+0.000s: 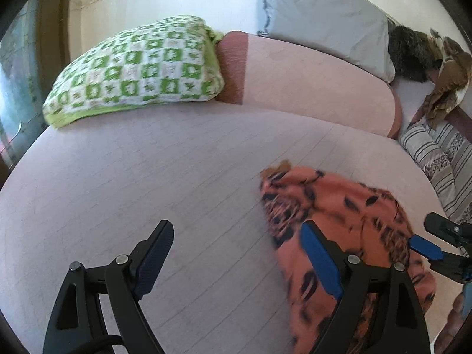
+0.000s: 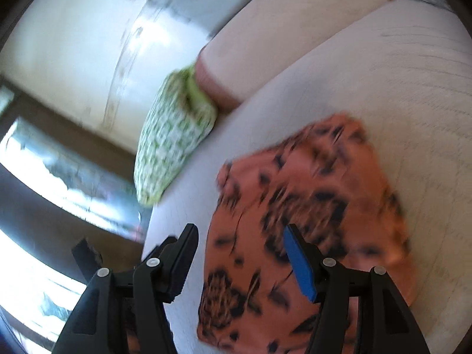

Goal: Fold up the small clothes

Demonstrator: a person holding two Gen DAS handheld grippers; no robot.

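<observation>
A small orange garment with a black flower print (image 1: 348,203) lies crumpled on the pale pink bed cover (image 1: 147,177). My left gripper (image 1: 236,227) hovers over the cover with its jaws wide open and nothing between them. Its blue-padded right finger (image 1: 321,259) overlaps the garment's left part. My right gripper (image 1: 430,234) reaches in at the garment's right edge. In the right wrist view, which is motion-blurred, the garment (image 2: 301,188) spreads out flatter. There the right gripper (image 2: 241,233) stands open above the garment's near left edge, and its pads press on nothing.
A green-and-white checked pillow (image 1: 138,70) lies at the back left. Beside it are a long pink bolster (image 1: 309,82) and a grey pillow (image 1: 330,20). Striped cushions (image 1: 436,159) and brown cloth (image 1: 448,73) sit to the right. The bed's left edge drops off near a bright window (image 2: 44,206).
</observation>
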